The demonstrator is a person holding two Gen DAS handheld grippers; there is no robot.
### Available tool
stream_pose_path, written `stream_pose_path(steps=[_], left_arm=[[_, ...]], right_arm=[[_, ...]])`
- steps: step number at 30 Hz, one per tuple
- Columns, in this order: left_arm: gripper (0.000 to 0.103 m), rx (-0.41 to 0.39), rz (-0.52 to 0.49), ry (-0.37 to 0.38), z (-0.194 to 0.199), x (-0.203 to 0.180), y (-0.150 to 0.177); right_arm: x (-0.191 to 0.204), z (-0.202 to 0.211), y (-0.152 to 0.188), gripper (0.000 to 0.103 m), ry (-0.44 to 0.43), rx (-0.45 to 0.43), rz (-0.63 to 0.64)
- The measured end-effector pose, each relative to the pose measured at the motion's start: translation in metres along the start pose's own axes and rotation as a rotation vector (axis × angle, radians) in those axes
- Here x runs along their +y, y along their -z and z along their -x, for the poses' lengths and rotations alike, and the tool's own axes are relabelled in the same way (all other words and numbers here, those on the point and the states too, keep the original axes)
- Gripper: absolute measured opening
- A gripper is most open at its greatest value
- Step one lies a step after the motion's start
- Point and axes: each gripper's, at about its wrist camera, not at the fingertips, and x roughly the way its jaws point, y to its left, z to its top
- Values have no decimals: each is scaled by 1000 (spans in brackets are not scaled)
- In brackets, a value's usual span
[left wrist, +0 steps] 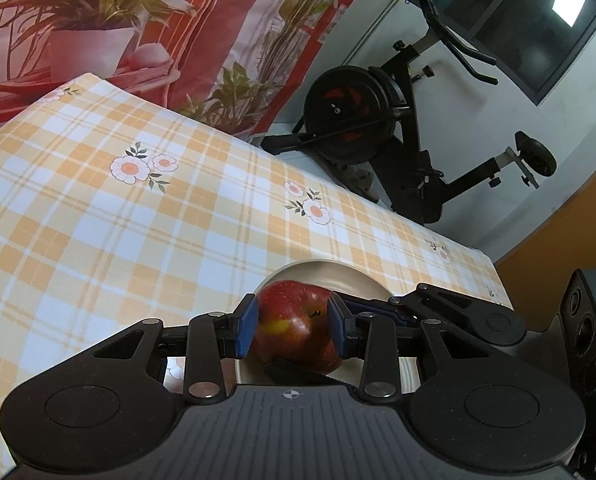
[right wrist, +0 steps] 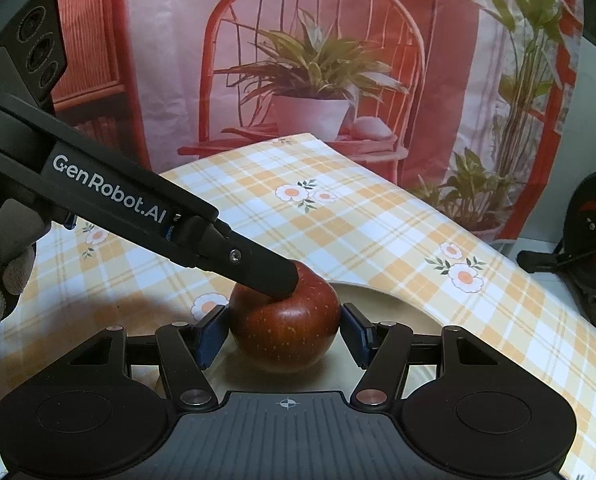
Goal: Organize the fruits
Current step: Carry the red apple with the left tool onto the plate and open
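The left gripper (left wrist: 292,326) pinches a red apple (left wrist: 296,328) between its blue pads (left wrist: 247,326); both pads press against the fruit's sides, with the stem dimple facing the right pad. The right gripper (right wrist: 284,334) brackets the same apple (right wrist: 284,330) from another side: its blue pads (right wrist: 210,336) stand at the fruit's flanks, the left pad touching the skin, while contact at the right pad cannot be confirmed. In the right wrist view, a finger of the left gripper (right wrist: 274,276) lies across the top of the apple. The apple sits over a pale plate (left wrist: 358,280), which rests on the table (left wrist: 118,220) covered by an orange-and-white checked cloth with flower prints. A gloved hand (right wrist: 2,284) shows at the left edge of the right wrist view. Beyond the table hangs a printed backdrop (right wrist: 318,60) showing a chair and potted plants. An exercise bike (left wrist: 378,120) stands farther back beside the wall.
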Motion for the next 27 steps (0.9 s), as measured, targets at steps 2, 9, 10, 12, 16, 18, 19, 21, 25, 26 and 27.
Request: stream_pose_path(steps=[2, 9, 10, 12, 16, 18, 19, 21, 25, 26, 27], left_arm=[[39, 0, 6, 2, 0, 2, 1], [40, 11, 24, -5, -5, 4, 4], [40, 10, 24, -9, -5, 4, 4], [40, 6, 16, -21, -4, 3, 5], [40, -2, 1, -41, -3, -1, 7], [40, -6, -3, -57, -2, -4, 8], [40, -9, -7, -66, -1, -5, 8], [40, -16, -18, -90, 1, -10, 9], [39, -46, -49, -116, 9, -20, 14], [39, -51, -53, -120, 12, -24, 16], [39, -56, -59, -125, 16, -27, 18]], right_arm=[[0, -1, 0, 57, -2, 3, 3], [1, -3, 0, 57, 0, 38, 24], [2, -3, 0, 57, 2, 42, 26], [4, -2, -2, 58, 10, 47, 34], [5, 12, -4, 58, 22, 18, 36], [2, 25, -2, 58, 37, 5, 39], [0, 32, -1, 58, 46, -1, 38], [-6, 48, 4, 58, 73, -19, 26], [-22, 82, 21, 58, 125, -61, -29], [-25, 91, 27, 58, 139, -72, -42], [-28, 99, 34, 58, 150, -82, -54]])
